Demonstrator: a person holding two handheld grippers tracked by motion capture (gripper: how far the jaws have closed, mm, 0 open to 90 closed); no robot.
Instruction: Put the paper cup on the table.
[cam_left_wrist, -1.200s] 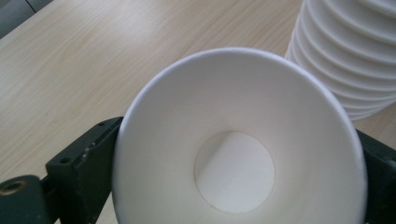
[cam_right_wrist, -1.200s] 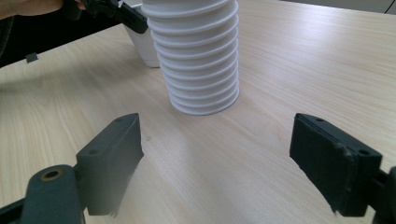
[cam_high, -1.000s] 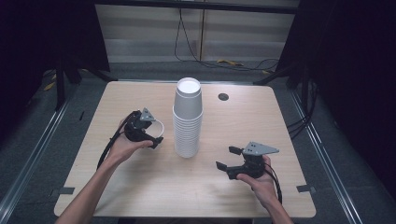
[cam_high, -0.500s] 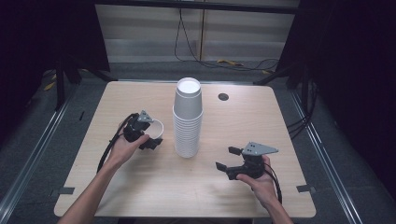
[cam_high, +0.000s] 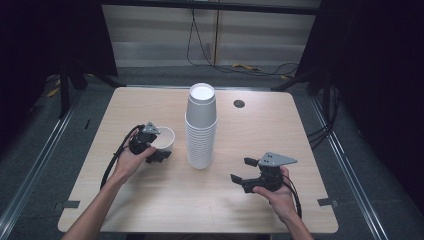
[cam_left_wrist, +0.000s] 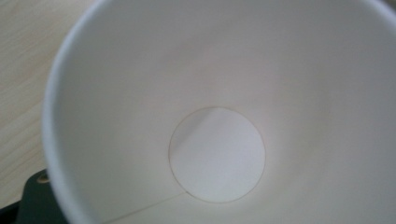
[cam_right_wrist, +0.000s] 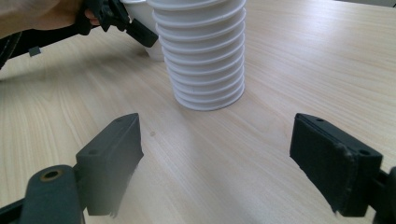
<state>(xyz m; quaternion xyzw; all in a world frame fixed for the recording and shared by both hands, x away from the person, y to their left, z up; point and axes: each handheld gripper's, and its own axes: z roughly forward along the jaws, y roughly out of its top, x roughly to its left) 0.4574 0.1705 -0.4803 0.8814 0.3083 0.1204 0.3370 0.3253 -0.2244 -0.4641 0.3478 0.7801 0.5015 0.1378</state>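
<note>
**Left tongs closing on a single cup beside the stack**

Worktop (cam_high: 150, 210): pale wood, with a small dark round grommet (cam_high: 239, 103) near the far edge, right of centre.

Cup stack (cam_high: 201, 125): tall column of nested white paper cups, mouth up, standing about mid-worktop. In the right gripper view its ribbed rims rise from the wood straight ahead of the jaws.

Single cup (cam_high: 164, 140): white paper, mouth up, standing just left of the stack and apart from it. The left gripper view looks straight down into it: round base disc (cam_left_wrist: 217, 154), side seam running toward the lower left, wood grain outside the rim at the upper left.

Left tongs (cam_high: 152, 147): held in the person's left hand (cam_high: 127, 160), set against the near-left side of the single cup. The jaws have just been closing, narrow now, with the cup's wall between them; one black jaw shows outside the rim at the lower left of the left gripper view. Grip on the wall, as far as the pictures tell.

Right tongs (cam_high: 242, 170): in the right hand (cam_high: 277, 192), low over the worktop, near and right of the stack, pointing at it. Jaws wide, with bare wood between them.
</note>
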